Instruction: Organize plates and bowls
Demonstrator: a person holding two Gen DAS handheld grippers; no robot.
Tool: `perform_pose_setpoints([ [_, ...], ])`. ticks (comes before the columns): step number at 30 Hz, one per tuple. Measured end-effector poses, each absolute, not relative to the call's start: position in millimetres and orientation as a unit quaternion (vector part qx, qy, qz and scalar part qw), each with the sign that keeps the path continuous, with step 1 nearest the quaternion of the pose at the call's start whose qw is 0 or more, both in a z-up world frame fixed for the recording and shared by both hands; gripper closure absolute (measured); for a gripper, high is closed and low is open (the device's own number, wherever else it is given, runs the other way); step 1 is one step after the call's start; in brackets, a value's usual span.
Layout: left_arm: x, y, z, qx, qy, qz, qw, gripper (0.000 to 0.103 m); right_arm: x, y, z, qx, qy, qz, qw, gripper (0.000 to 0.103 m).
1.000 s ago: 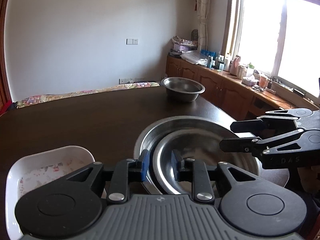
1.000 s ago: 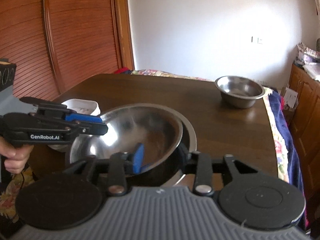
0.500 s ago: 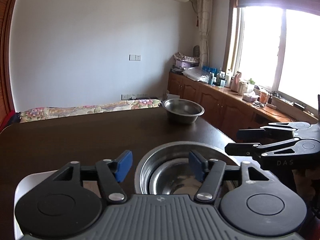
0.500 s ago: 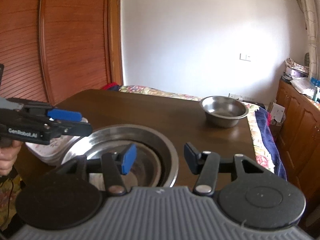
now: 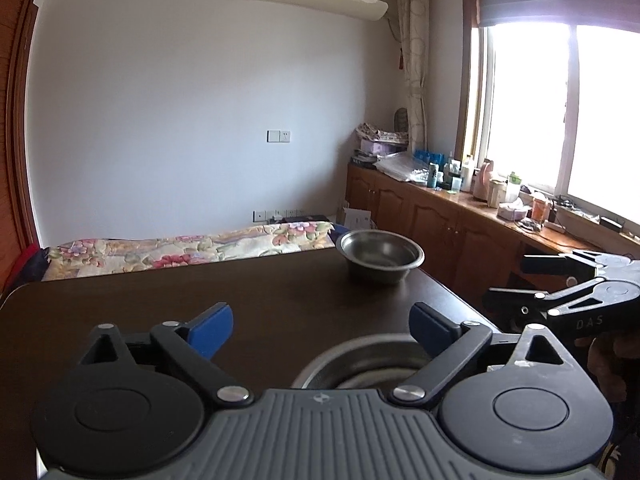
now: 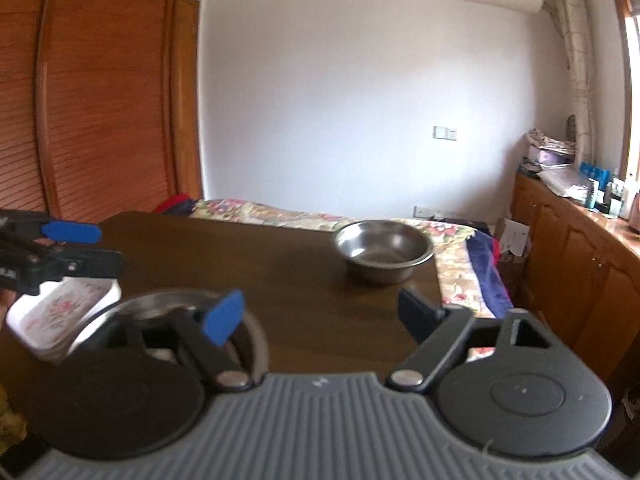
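Both released: left gripper, right gripper above nested steel bowls; third round steel bowl at dark wooden table far corner.

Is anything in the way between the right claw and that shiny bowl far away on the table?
No. Only bare dark table shows between the open right claw and the small steel bowl. The stacked bowls and the white dish sit off to its left.

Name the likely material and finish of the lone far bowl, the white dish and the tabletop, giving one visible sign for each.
Far bowl: probably stainless steel, brushed grey with a bright rim.
White dish: ceramic or melamine, can't tell; smooth white with a printed flower pattern.
Tabletop: dark wood or veneer, with a soft sheen.
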State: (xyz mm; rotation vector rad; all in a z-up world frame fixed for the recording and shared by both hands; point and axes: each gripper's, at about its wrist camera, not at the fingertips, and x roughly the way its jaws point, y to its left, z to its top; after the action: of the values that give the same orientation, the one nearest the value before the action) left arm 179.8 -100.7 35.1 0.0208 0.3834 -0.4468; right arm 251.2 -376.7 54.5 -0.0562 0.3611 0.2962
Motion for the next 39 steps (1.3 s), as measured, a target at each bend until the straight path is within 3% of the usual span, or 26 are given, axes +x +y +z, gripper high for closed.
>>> perform_pose_setpoints([
  [2,185,-100,36,0.006,0.188,-0.220,0.957,0.000,260,-382,53,-0.024,0.178,0.145,0.973,0.000],
  [39,333,-177,49,0.053,0.231,-0.240,0.941,0.000,381,-418,42,-0.028,0.213,0.136,0.967,0.000],
])
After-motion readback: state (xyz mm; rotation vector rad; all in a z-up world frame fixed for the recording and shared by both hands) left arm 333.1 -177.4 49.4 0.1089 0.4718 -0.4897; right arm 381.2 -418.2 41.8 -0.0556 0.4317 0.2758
